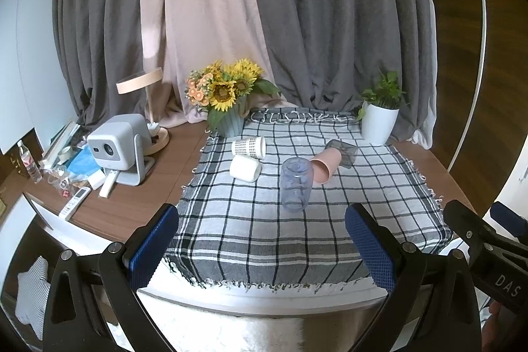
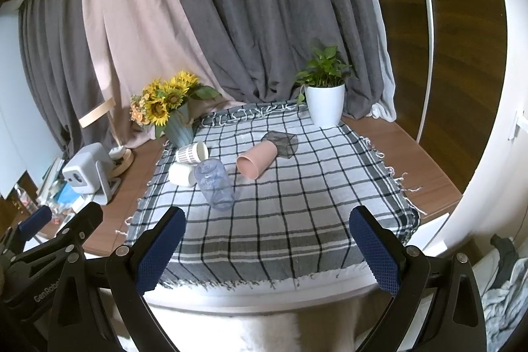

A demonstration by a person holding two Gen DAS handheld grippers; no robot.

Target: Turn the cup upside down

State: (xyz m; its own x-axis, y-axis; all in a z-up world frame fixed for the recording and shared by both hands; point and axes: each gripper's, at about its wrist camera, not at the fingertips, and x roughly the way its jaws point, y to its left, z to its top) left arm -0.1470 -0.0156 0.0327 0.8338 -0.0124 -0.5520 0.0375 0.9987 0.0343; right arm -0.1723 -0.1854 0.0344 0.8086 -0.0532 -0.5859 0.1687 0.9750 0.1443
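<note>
My clear bluish cup (image 1: 296, 184) stands base-up, mouth on the checked cloth (image 1: 297, 240), beside four cups on their sides. Both my left gripper (image 1: 260, 248) and right gripper (image 2: 269, 248) hang back wide open, empty. It already sits flipped.

Brown wooden table (image 1: 138, 203), rounded front edge. Checked fringed cloth (image 1: 297, 230) spread over centre and right. On cloth: clear bluish cup (image 1: 296, 184) at centre, standing rim down; pink cup (image 1: 326, 166) on side at 1 o'clock, touching dark translucent cup (image 1: 345, 151) behind; white cup (image 1: 245, 168) and dotted cup (image 1: 249, 146) on sides at 10 o'clock. Sunflower vase (image 1: 231, 121) at 11, white plant pot (image 1: 378, 122) at 1. Off cloth, at 9: projector (image 1: 115, 147), lamp (image 1: 148, 108), remote (image 1: 74, 202), clutter.
</note>
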